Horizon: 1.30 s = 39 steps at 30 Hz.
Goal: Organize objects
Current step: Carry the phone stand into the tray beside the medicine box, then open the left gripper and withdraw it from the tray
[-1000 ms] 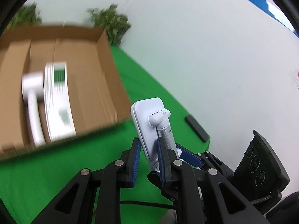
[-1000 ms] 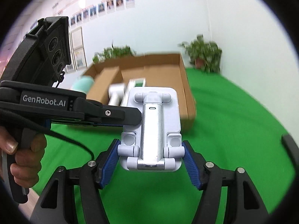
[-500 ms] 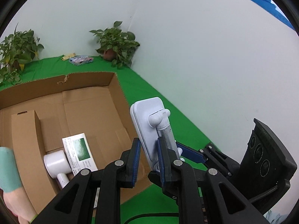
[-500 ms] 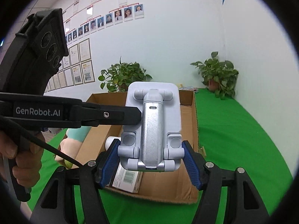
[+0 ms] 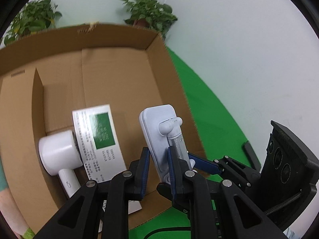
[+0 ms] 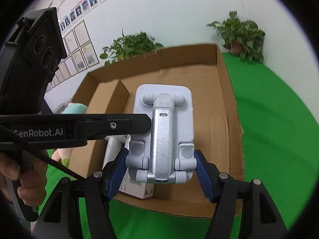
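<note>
left wrist: left claw (image 5: pixel 157 169) pinching pale blue-white folding phone stand (image 5: pixel 159 131), lower centre, over brown cardboard box (image 5: pixel 119 75) | right wrist: right claw (image 6: pixel 160 171) clamping stand (image 6: pixel 163 131) sides, centre, above box (image 6: pixel 219 107)

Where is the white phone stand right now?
In both views, both tongs hold the phone stand in the air over the cardboard box, right of the white booklet.

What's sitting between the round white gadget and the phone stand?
Left wrist view: a white box with a green patch, inside the cardboard box, left of the phone stand.
</note>
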Tool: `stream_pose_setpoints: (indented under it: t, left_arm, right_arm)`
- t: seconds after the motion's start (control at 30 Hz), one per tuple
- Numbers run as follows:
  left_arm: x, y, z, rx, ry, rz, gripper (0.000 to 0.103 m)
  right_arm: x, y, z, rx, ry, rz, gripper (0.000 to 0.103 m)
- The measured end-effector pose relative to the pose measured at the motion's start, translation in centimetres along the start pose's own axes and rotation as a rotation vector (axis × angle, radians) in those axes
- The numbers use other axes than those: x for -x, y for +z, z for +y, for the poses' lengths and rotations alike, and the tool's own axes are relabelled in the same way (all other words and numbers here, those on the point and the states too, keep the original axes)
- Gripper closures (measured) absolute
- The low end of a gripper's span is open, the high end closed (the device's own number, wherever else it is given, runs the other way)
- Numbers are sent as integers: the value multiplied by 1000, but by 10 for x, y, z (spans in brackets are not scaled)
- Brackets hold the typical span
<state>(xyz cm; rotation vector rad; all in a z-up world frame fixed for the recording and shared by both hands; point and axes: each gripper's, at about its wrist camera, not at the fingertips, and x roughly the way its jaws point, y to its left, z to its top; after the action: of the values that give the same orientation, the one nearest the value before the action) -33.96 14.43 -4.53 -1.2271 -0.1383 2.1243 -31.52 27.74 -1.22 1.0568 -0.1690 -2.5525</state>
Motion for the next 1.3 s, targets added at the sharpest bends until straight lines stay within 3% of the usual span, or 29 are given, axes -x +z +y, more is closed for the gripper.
stream_pose_setpoints:
  t: [0.17,0.47,0.8,0.93,1.0,1.13,1.23,1.3]
  left_arm:
    - [-35,-11,19,52,27,70,88]
    - [-58,-19,33,83,60,141,87]
    - [-28,-22,27,73,97,99,86]
    - [-4,-28,29,67,104,44,67]
    - [7,-35,33,69,119,27,66]
    - [4,-39,52,79,150,27,66]
    - [1,-47,60,91,134,50,66]
    - [-9,-52,63,95,126,66,66]
  right_arm:
    - [-24,-10,-10,-38,16,99,38]
    - [-41,-26,-19,-86,41,183,38]
    - [-45,-33,-20,-99,32,235,38]
    - [-45,-35,-19,-93,22,240,35]
    - [-47,-34,-18,-99,34,236,34]
    - [-43,-37,-15,-68,31,224,34]
    - [-45,-41,-12,-41,-9,223,34]
    - [-48,-44,-8,-35,-13,221,41]
